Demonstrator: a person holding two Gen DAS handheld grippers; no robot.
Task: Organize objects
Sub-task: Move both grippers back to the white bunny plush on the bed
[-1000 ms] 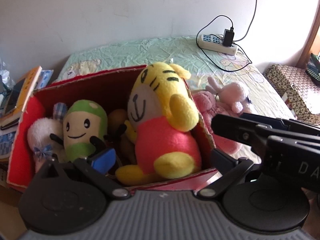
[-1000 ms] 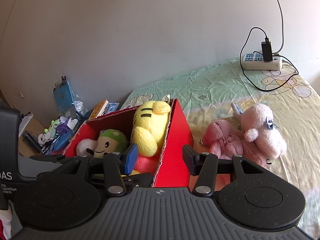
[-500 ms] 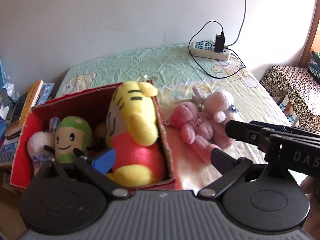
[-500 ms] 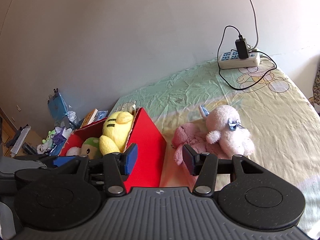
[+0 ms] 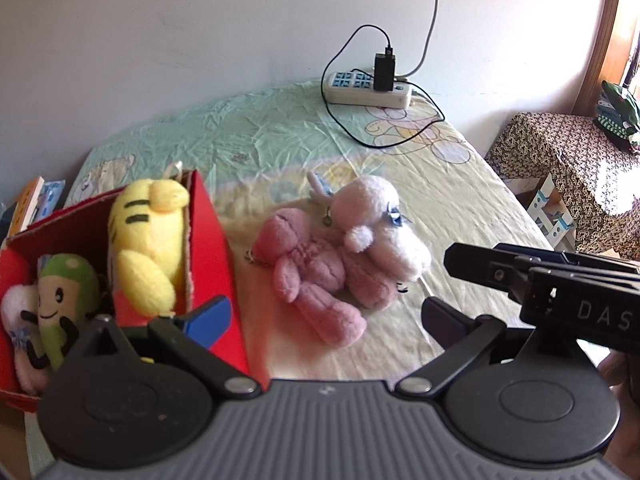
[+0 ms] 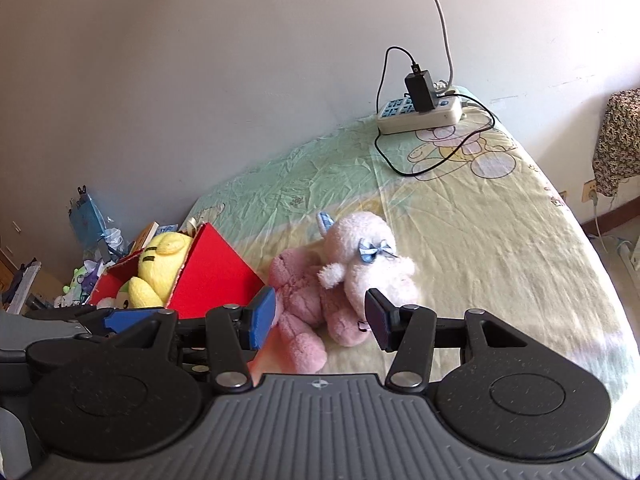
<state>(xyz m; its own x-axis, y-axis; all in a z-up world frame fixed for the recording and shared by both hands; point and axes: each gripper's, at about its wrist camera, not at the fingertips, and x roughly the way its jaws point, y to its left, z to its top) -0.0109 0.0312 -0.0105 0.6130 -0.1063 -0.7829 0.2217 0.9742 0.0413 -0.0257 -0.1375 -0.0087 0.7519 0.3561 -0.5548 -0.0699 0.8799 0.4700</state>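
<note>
Two soft toys lie on the bed (image 5: 460, 200), just beside the red box (image 5: 212, 264). The pink toy (image 5: 316, 276) and the pale toy (image 5: 380, 240) touch each other. The box already holds a yellow toy (image 5: 148, 240) and a green toy (image 5: 68, 296), so I think the step in hand is getting the last two toys into it.

The right gripper (image 6: 318, 318) has its jaws apart with nothing in them. They point at the two toys but do not touch them. The left gripper (image 5: 326, 320) is also spread wide and holds nothing.

Next, I think one gripper must go down over one toy and squeeze its soft body, then lift it over the box wall. The toys lie pressed together, so grabbing just one may be tricky. The box looks quite full, so room is tight.

A power strip (image 6: 420, 114) with a cable (image 6: 440, 160) sits far back on the bed, well apart from the toys.
</note>
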